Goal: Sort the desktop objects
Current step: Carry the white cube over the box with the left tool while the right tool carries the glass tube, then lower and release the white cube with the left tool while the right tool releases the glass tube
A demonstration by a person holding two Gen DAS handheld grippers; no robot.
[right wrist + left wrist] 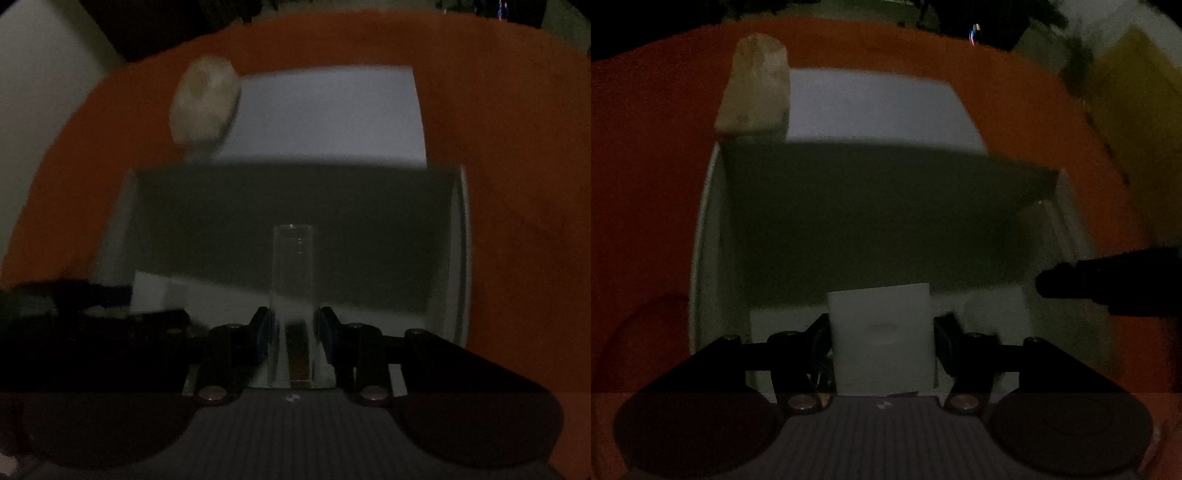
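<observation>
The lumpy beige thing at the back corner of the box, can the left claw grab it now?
Probably not yet. The left claw is shut on a white block, and the beige lump sits beyond the box.

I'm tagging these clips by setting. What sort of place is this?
Probably a dim room at home or in an office, at a table under an orange cloth. On it stands a white storage box; beyond the far edge lie dark floor and a pale wall.

Both wrist views: close above white tray (pixel 701 229) (pixel 460 229), facing forward and down; shared beyond tray, white sheet (pixel 879 103) (pixel 325 114) and crumpled wad (pixel 755 85) (pixel 205 103).
</observation>
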